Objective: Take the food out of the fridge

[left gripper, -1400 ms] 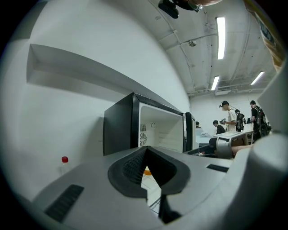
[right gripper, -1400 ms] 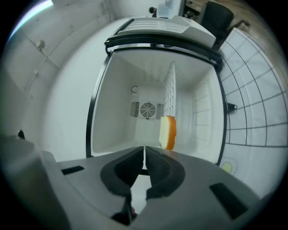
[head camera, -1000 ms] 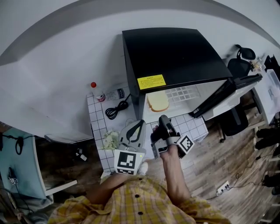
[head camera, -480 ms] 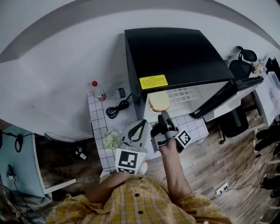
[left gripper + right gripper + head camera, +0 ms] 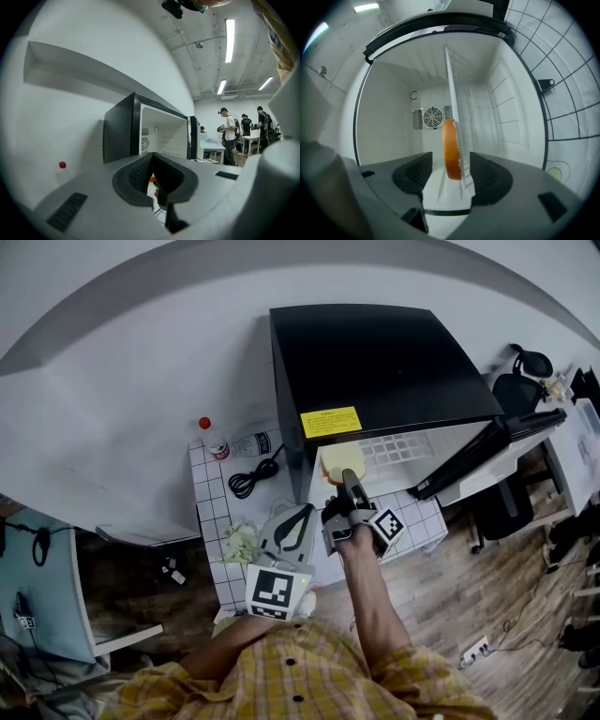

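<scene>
- Currently the slice of bread (image 5: 339, 463) lies on the wire shelf (image 5: 398, 442) just inside the front of the fridge (image 5: 375, 362), so the food is not yet out.
- Seen from the right gripper view, the slice (image 5: 450, 149) stands edge-on in line with the gap between the jaws, a little way beyond the pads and touched by neither.
- Right tongs (image 5: 349, 479) point into the fridge opening; their jaws have just been opening and now stand wide apart, gripping nothing.
- Left tongs (image 5: 292, 521) hang over the desk (image 5: 211, 488) in front of the fridge, jaws closed together and empty.
- Door (image 5: 469, 451) is swung open, so that step looks done.
- What seems left: closing on the bread, lifting it off the shelf and carrying it out.
</scene>
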`<state>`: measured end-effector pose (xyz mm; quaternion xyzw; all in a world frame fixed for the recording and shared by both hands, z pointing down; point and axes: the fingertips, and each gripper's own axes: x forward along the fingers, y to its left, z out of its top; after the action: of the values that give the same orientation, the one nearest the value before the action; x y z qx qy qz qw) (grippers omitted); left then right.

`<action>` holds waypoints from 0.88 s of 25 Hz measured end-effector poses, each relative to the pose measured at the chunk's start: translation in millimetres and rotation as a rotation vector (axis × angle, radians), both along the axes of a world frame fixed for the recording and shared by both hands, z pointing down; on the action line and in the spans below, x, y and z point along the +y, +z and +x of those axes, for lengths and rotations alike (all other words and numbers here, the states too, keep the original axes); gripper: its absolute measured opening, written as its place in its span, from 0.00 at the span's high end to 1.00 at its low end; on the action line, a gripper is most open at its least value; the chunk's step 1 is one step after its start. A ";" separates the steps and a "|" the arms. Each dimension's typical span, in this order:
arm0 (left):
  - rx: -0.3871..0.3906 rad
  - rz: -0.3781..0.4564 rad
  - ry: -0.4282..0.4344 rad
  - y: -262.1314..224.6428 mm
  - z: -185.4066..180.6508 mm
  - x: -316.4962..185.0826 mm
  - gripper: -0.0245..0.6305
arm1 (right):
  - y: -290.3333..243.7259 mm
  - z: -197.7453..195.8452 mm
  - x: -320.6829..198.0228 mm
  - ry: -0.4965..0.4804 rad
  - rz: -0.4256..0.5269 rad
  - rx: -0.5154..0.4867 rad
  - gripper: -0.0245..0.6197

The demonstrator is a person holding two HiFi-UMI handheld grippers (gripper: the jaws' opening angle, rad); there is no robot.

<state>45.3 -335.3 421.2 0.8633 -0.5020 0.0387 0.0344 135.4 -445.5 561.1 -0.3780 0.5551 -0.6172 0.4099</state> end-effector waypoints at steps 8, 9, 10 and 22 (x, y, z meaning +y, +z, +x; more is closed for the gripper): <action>-0.001 -0.002 0.012 1.3 2.4 2.1 0.95 | 4.3 2.2 -13.5 0.050 -0.024 -0.024 0.75; 0.000 0.000 0.012 0.6 2.3 1.9 0.95 | 4.8 2.0 -13.1 0.052 -0.023 -0.023 0.76; 0.001 0.001 0.012 0.1 2.3 1.9 0.95 | 5.1 2.1 -12.6 0.054 -0.025 -0.020 0.77; 0.010 0.005 -0.003 -0.7 -1.2 4.6 0.95 | -18.3 6.3 -1.6 0.066 -0.008 -0.038 0.82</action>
<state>44.1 -330.7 420.5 0.8627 -0.5034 0.0329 0.0348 141.8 -447.1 542.8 -0.3861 0.5320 -0.6125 0.4391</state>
